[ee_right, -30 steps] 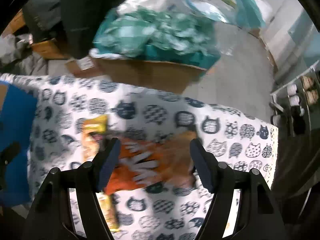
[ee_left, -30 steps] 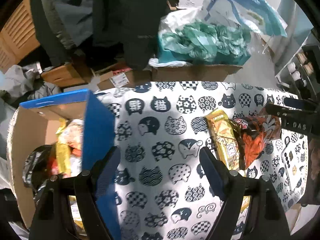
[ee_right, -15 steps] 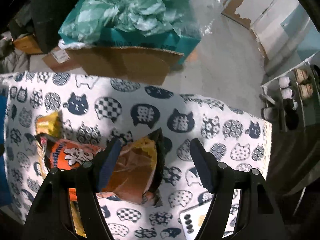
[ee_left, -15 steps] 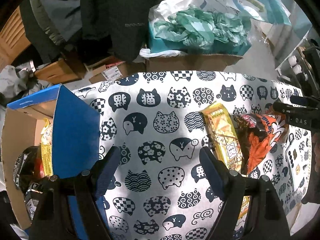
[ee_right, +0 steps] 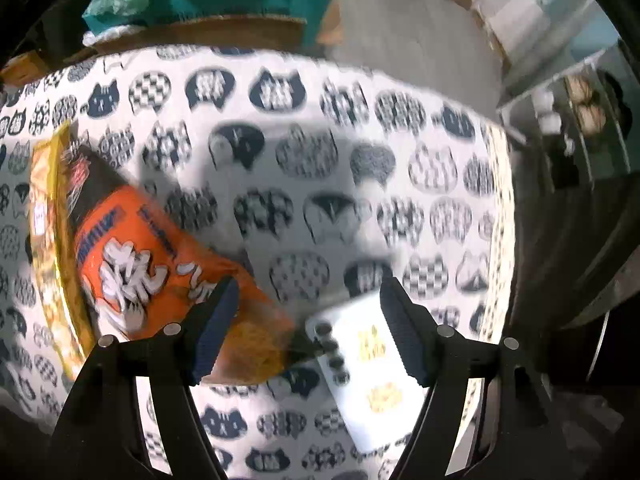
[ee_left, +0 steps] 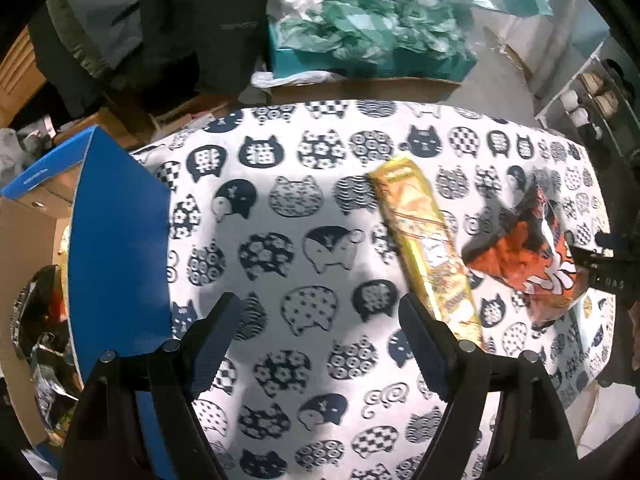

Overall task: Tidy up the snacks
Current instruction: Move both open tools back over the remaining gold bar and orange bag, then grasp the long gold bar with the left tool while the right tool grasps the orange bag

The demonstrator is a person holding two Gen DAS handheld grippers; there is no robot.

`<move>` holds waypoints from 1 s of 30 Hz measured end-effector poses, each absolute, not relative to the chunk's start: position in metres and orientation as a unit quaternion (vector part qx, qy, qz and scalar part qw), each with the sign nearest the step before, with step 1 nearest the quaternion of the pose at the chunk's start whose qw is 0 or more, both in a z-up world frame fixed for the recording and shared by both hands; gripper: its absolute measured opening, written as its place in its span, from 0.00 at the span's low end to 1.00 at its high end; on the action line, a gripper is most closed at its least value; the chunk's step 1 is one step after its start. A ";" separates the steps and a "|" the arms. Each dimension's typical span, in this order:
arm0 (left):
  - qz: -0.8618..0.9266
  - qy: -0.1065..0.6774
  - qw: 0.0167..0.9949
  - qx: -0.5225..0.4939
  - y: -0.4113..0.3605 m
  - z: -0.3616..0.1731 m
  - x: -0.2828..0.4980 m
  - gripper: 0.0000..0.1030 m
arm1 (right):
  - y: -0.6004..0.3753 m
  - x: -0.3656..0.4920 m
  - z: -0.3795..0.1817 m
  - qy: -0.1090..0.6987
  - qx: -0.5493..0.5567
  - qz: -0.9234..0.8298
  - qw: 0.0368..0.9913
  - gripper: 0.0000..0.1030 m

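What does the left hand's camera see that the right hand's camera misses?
Only the left view shows the blue box with snacks inside, and dark coats behind the table. Only the right view shows a white card lying by the open right gripper. Both show the cat-print tablecloth, the long yellow packet, the orange bag and the green bundle.

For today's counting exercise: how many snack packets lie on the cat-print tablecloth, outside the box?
2. A long yellow packet lies near the middle of the tablecloth; an orange bag lies beside it, at the right gripper. More snacks sit inside the blue box, partly hidden.
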State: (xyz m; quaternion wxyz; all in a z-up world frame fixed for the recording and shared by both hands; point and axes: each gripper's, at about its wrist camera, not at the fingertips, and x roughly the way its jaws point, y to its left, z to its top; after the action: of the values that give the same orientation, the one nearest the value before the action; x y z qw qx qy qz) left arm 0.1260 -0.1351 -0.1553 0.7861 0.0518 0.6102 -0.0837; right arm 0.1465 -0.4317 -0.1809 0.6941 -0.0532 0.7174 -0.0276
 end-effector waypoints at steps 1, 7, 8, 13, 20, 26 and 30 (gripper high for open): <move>-0.088 0.608 0.787 0.056 -0.139 -0.154 0.123 0.80 | -0.437 0.140 -0.180 0.720 -0.044 -0.029 0.692 0.70; -0.096 0.603 0.787 0.086 -0.155 -0.153 0.110 0.80 | -0.451 0.113 -0.176 0.725 -0.015 -0.014 0.688 0.71; -0.097 0.603 0.787 0.086 -0.157 -0.153 0.108 0.80 | -0.452 0.110 -0.175 0.724 -0.015 -0.014 0.689 0.71; -0.101 0.602 0.788 0.083 -0.170 -0.155 0.105 0.80 | -0.469 0.106 -0.156 0.698 -0.001 -0.006 0.716 0.71; -0.097 0.611 0.782 0.071 -0.189 -0.170 0.111 0.80 | -0.453 0.108 -0.131 0.655 0.003 0.078 0.752 0.76; -0.081 0.625 0.775 0.043 -0.195 -0.188 0.125 0.80 | -0.418 0.116 -0.140 0.659 -0.011 0.150 0.737 0.76; -0.075 0.634 0.770 0.004 -0.196 -0.198 0.134 0.80 | -0.406 0.117 -0.152 0.667 -0.009 0.169 0.726 0.76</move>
State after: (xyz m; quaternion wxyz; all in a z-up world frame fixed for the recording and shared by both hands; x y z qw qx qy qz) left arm 0.1338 -0.1961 -0.1979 0.7700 0.0040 0.6335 -0.0755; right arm 0.1170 -0.4058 -0.1519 0.7257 -0.0092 0.6670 0.1686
